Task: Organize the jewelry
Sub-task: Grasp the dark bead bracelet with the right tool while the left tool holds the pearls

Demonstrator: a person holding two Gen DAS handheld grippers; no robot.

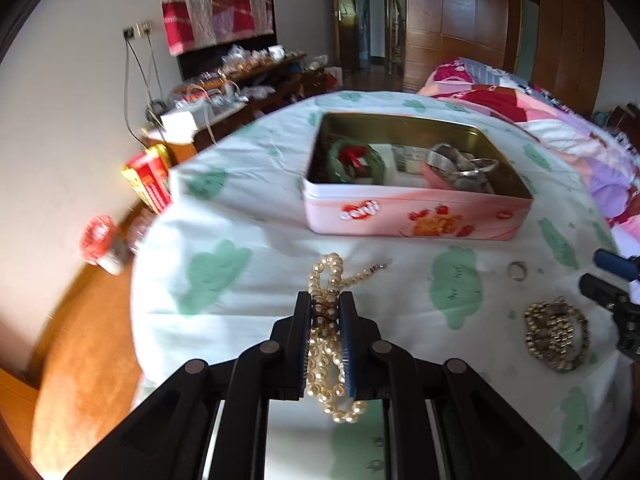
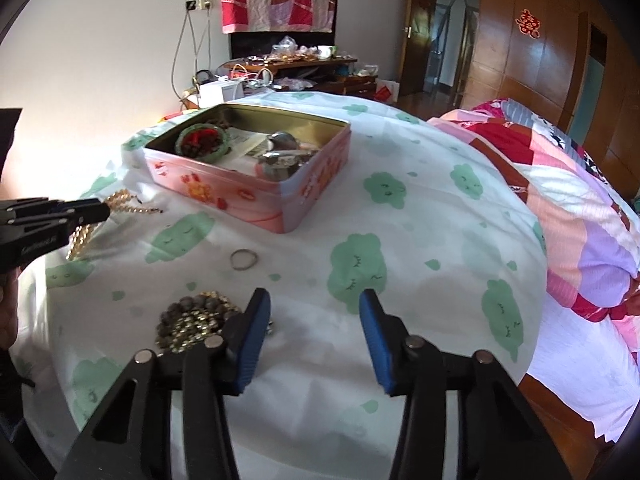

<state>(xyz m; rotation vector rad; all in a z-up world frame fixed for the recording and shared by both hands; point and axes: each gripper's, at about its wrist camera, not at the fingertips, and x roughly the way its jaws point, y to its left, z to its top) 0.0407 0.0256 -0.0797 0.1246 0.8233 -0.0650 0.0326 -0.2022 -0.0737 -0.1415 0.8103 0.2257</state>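
Observation:
My left gripper (image 1: pixel 325 300) is shut on a cream pearl necklace (image 1: pixel 330 276), which hangs in loops between the fingers, lifted over the cloth in front of the pink tin box (image 1: pixel 416 216). The necklace (image 2: pixel 120 202) and left gripper (image 2: pixel 105 210) also show at the left of the right wrist view. The tin (image 2: pixel 248 200) holds a green bangle with red beads (image 1: pixel 352 160) and silver pieces (image 1: pixel 460 168). My right gripper (image 2: pixel 313 300) is open and empty, just right of a dark and gold beaded bracelet pile (image 2: pixel 192 320). A thin ring (image 2: pixel 244 259) lies on the cloth beyond it.
The round table has a white cloth with green cloud prints (image 2: pixel 360 272). A bed with a pink patchwork quilt (image 2: pixel 560 200) stands to the right. A cluttered wooden cabinet (image 2: pixel 288 68) is behind. Red boxes (image 1: pixel 148 180) sit on the floor at the left.

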